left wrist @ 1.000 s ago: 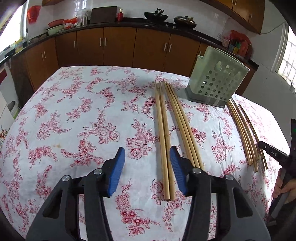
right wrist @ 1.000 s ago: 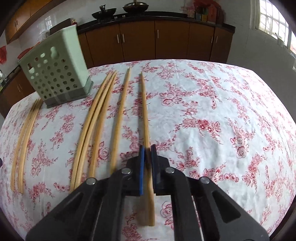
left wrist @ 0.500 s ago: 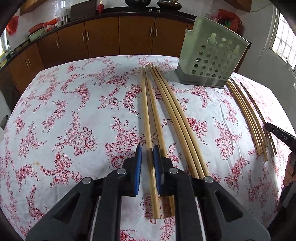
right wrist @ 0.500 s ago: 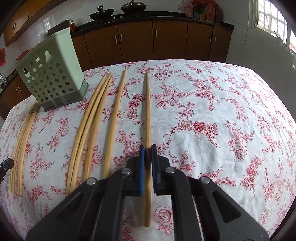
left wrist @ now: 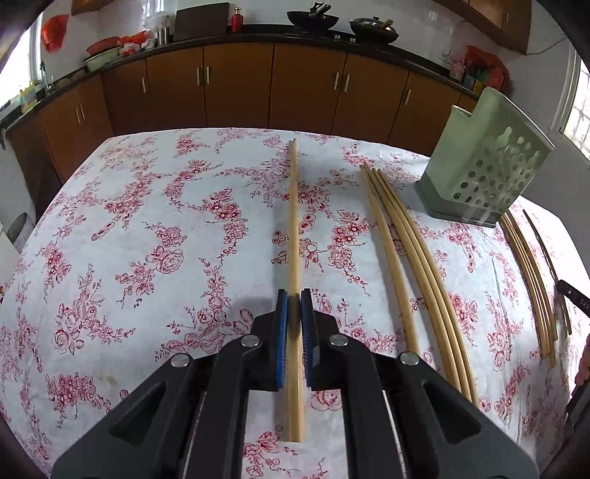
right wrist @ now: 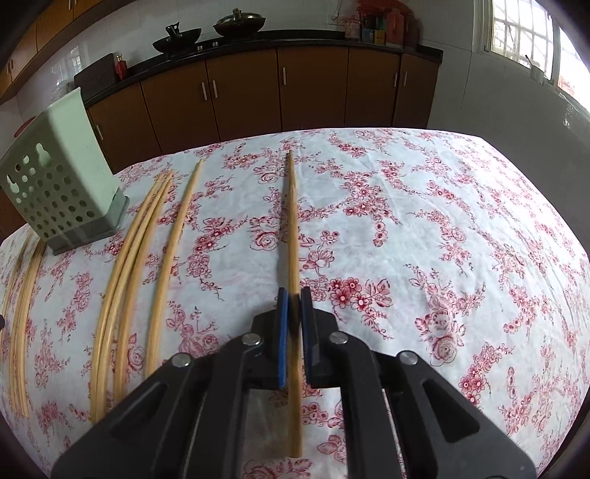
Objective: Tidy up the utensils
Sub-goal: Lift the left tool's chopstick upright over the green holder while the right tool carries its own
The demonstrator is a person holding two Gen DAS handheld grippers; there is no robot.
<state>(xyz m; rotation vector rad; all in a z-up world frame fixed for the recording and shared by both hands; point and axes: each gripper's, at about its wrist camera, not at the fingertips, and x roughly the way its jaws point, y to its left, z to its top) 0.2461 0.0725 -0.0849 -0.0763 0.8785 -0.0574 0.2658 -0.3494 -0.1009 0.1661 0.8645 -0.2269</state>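
Each gripper pinches one long, pale wooden chopstick near its thick end. In the left wrist view the left gripper [left wrist: 294, 306] has its blue-padded jaws pressed onto a chopstick [left wrist: 293, 221]; these jaws have just been closing. The stick runs from the near edge of the table towards the far edge. It seems slightly lifted at the pinch, though I cannot tell whether its far tip touches the cloth. In the right wrist view the right gripper [right wrist: 293, 307] is clamped likewise on a second wooden chopstick [right wrist: 292, 221], which points at the far edge with a thin shadow along its left side.

The other chopsticks lie flat on the white tablecloth with red rose print [left wrist: 147, 239]. A bundle of three [left wrist: 416, 258] lies together, with a single stick [left wrist: 391, 258] close alongside; both run from the far edge towards the near edge, between the held sticks and the holder. The pale green perforated plastic utensil holder [left wrist: 486, 162] stands upright near the far edge on a grey base. Beyond it, towards the table's side edge, lies another group of darker chopsticks [left wrist: 531, 280].

Brown wooden cabinets [right wrist: 313, 88] under a dark worktop line the wall behind the table. Two dark woks [right wrist: 206, 31] sit on the worktop.
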